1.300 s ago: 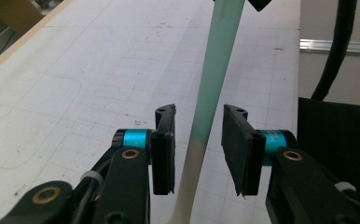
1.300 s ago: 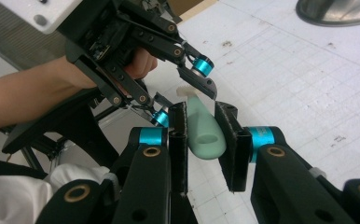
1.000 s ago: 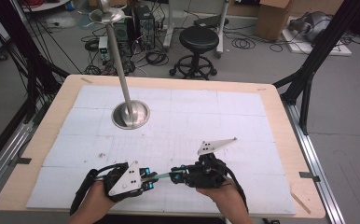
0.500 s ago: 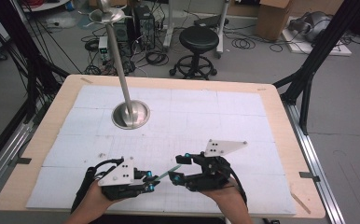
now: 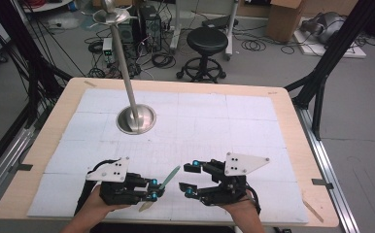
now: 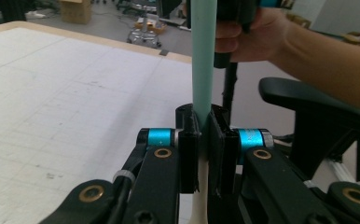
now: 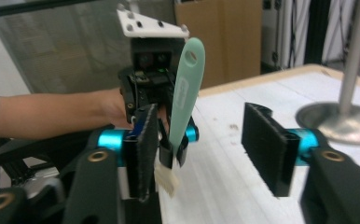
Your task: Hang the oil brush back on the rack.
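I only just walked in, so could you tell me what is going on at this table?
A person works with a gripper in each hand near the front edge of the table. The left gripper is shut on a mint-green spatula, its handle angled up toward the right gripper. That gripper's jaws stand apart, gripping nothing, after opening and partly closing. A metal stand sits farther back.

Grey concrete floor (image 5: 365, 145) past the table, cables strewn over it. Black round stool (image 5: 207, 41) just behind the far edge, cardboard box (image 5: 280, 22) right of it. Black frame struts (image 5: 321, 73) flank both sides. Wood-rimmed table (image 5: 292, 116), white gridded top. Even indoor light.
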Demonstrator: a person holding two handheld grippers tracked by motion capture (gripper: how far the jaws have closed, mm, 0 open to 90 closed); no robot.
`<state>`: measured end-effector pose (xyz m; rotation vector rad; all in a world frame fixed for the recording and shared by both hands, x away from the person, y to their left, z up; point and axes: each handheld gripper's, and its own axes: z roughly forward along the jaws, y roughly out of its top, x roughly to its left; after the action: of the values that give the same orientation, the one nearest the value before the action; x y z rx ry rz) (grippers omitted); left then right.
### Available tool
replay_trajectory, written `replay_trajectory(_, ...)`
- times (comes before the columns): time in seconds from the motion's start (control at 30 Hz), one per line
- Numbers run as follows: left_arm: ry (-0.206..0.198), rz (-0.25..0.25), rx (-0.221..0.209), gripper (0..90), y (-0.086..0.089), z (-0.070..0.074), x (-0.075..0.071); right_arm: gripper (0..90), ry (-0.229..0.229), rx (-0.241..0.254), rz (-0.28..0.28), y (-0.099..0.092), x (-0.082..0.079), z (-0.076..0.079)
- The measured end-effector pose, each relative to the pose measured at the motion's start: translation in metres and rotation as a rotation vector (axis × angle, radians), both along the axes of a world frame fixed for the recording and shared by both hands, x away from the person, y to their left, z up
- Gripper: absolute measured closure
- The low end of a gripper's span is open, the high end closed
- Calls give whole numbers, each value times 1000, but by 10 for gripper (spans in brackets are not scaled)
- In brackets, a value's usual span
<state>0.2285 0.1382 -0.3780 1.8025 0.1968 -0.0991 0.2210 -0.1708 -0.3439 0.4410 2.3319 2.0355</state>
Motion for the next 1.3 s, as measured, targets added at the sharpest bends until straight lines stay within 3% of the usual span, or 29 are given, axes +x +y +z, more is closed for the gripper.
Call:
replay_trajectory(0.17, 11, -26, -16, 832, 0, 0, -1, 544, -32, 30, 52, 7, 2, 2)
replay_trajectory(0.47, 21, -66, -22, 831, 0, 0, -1, 655, -41, 51, 113, 17, 6, 4)
replay_trajectory(0.6, 23, -68, -22, 831, 0, 0, -1, 765, -51, 73, 141, 17, 7, 5)
replay_trajectory(0.73, 20, -49, -13, 816, 0, 0, -1, 820, -51, 83, 173, 18, 7, 5)
replay_trajectory(0.83, 22, 18, 21, 594, 2, 2, 0, 828, -42, 79, 173, 18, 6, 6)
replay_trajectory(0.93, -14, 49, 52, 547, 3, 2, -1, 828, -17, 67, 117, 17, 6, 6)
replay_trajectory(1.1, -33, 55, 62, 540, 0, 3, -1, 828, 18, 40, 52, 18, 7, 7)
replay_trajectory(1.3, -35, 24, 57, 610, -5, 5, 0, 827, 62, 21, 47, 23, 8, 11)
